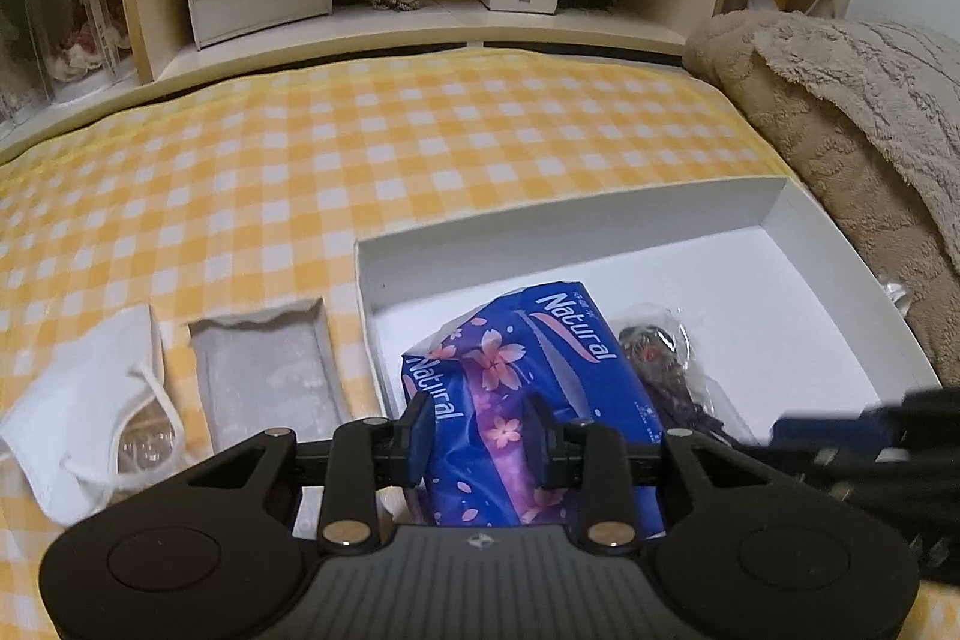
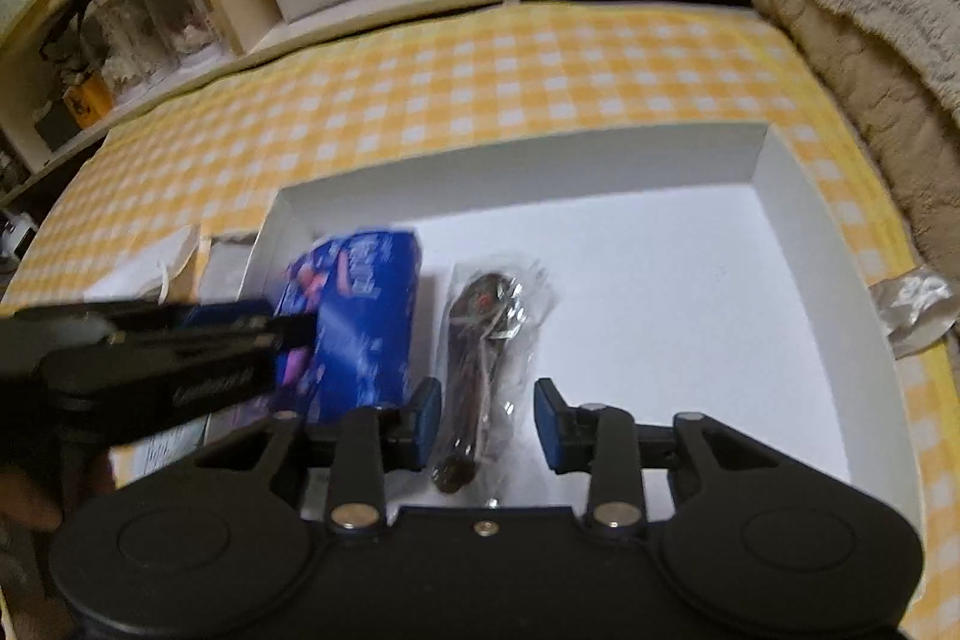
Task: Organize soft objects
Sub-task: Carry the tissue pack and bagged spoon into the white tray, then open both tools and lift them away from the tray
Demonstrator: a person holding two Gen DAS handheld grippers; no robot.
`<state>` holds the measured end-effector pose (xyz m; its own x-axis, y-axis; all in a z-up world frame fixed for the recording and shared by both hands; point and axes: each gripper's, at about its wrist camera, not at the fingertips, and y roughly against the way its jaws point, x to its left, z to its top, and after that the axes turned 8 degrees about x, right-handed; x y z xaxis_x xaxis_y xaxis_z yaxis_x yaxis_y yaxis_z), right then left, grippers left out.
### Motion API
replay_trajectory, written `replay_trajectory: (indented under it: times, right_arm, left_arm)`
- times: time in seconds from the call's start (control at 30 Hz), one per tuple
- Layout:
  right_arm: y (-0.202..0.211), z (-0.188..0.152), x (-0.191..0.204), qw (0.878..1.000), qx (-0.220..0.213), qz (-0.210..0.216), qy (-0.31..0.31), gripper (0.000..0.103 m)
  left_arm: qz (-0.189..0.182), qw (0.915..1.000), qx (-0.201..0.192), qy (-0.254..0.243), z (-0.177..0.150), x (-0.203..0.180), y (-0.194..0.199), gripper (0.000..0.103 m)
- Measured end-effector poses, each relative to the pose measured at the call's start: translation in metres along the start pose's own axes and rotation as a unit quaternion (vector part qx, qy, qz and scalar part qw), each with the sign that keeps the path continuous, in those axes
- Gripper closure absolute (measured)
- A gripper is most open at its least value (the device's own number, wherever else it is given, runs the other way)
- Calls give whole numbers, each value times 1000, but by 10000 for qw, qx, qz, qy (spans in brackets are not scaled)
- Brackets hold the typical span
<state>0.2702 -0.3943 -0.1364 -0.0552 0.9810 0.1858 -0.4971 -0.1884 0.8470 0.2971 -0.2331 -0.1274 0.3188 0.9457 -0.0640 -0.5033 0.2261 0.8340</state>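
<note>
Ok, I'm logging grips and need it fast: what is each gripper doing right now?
Left gripper: closed on the blue tissue pack.
Right gripper: open, astride the wrapped dark item, pads not touching it.

Dim, warm indoor light. Fisheye bending curves the shelf [image 1: 420,34] beyond both tongs. The right view is motion-blurred, worst on the left gripper [image 2: 288,331] entering beside it.
</note>
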Motion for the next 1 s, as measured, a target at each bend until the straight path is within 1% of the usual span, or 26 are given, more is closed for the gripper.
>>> replay_trajectory:
  times: [0.07, 0.1, 0.2, 0.23, 0.27, 0.43, 0.5, 0.53, 0.57, 0.7, 0.73, 0.8, 0.87, 0.93, 1.0]
  right_arm:
    - [-9, 0, 2, 9999, 150, 0, 60, 79]
    - [-13, -1, 3, 9998, 173, -6, 88, 80]
    - [-20, 1, 5, 9999, 73, 1, 105, 82]
    - [-21, 1, 5, 9999, -1, 35, 109, 85]
    - [-23, 2, 5, 9999, -44, 89, 117, 90]
    - [-26, 3, 5, 9998, -143, 72, 118, 90]
    - [-21, 4, 5, 9998, -156, 41, 136, 90]
    - [-17, 4, 4, 9997, -184, 50, 136, 90]
    - [-13, 4, 2, 9997, -224, 64, 114, 88]
    - [10, 2, -1, 9989, -477, -1, 15, 80]
    - [16, 0, -1, 9985, -550, -20, -7, 77]
    - [29, -2, -1, 9975, -700, -97, -30, 65]
    - [42, -6, 1, 9961, -855, -203, -23, 57]
    - [55, -10, 3, 9948, -989, -262, -32, 53]
    - [67, -15, 5, 9933, -1101, -345, -47, 43]
  left_arm:
    - [14, 10000, -36, -27, 3, 0, -1, 69]
    - [12, 10000, -46, -28, 4, 1, -1, 69]
    - [-75, 9999, -124, 41, 5, 4, 4, 68]
    - [-132, 9998, -136, 75, 4, 6, 7, 68]
    - [-178, 9997, -128, 118, 4, 7, 9, 68]
    - [-291, 9994, -7, 166, -2, 7, 16, 67]
    - [-309, 9994, 41, 159, -5, 5, 19, 67]
    - [-331, 9993, 47, 180, -6, 5, 22, 65]
    - [-352, 9992, 39, 203, -7, 4, 25, 61]
    - [-358, 9991, -42, 211, -10, 4, 39, 57]
    - [-358, 9991, -69, 220, -10, 4, 43, 54]
    - [-345, 9990, -123, 254, -12, 5, 52, 50]
    - [-317, 9989, -185, 294, -13, 7, 60, 44]
    - [-290, 9988, -244, 321, -15, 9, 69, 38]
    - [-268, 9986, -292, 348, -17, 11, 79, 31]
